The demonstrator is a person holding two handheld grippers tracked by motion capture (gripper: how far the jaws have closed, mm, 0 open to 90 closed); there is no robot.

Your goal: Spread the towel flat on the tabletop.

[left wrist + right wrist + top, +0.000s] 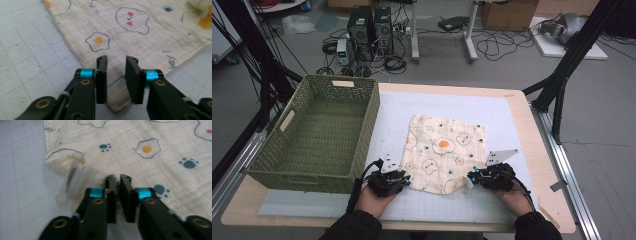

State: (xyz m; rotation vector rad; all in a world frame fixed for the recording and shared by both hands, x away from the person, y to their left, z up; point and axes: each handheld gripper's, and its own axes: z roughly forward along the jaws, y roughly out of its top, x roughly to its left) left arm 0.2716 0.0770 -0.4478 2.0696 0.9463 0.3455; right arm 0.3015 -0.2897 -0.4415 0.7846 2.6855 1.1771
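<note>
A cream cloth (444,150) printed with fried eggs, clouds and paw marks lies flat on the white gridded mat (512,125). My left gripper (405,181) is at the cloth's near left corner. In the left gripper view its jaws (116,58) stand apart, with the cloth's corner (117,100) lying between them untouched by the pads. My right gripper (471,178) is at the near right corner. In the right gripper view its jaws (117,177) are closed to a thin slit on the cloth (150,165), beside a folded-over corner with a white label (72,173).
A green woven basket (368,125) stands on the left of the table, its right wall close to the cloth's left edge. The table's wooden edge (537,150) runs along the right. Cables and computer boxes (369,27) sit on the floor beyond.
</note>
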